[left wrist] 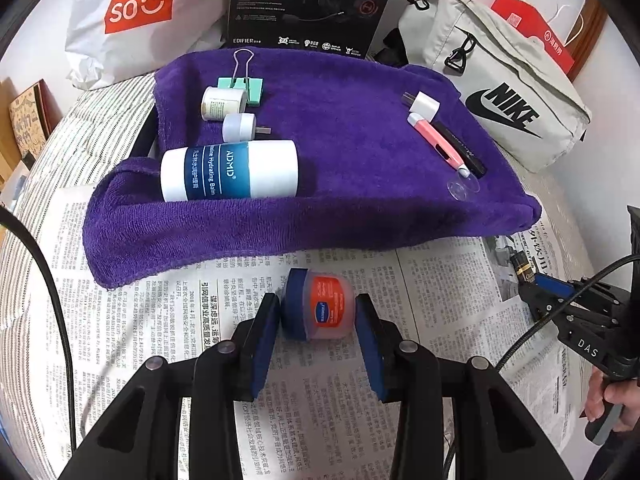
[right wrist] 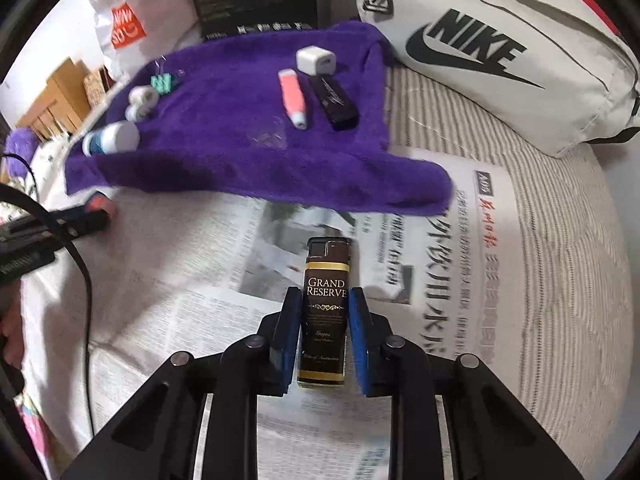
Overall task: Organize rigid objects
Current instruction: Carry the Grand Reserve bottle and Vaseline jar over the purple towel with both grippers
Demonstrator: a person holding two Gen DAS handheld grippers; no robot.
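My left gripper (left wrist: 318, 300) is shut on a small jar (left wrist: 320, 312) with a blue lid and red label, just above the newspaper (left wrist: 180, 320). My right gripper (right wrist: 325, 294) is shut on a brown "Grand Reserve" lighter (right wrist: 326, 272), its blue pads pressing both long sides. The purple towel (left wrist: 340, 160) beyond carries a white and blue balm bottle (left wrist: 230, 170), a small white jar (left wrist: 222, 102), a green binder clip (left wrist: 248, 86), a white charger (left wrist: 424, 105), a pink pen (left wrist: 438, 142) and a black stick (left wrist: 460, 148).
A grey Nike bag (left wrist: 500, 92) lies right of the towel. A white Miniso bag (left wrist: 140, 12) and a black Edifier box (left wrist: 312, 0) stand behind it. A clear lid (left wrist: 463, 188) rests near the towel's right edge. A black cable (left wrist: 52, 300) crosses the left side.
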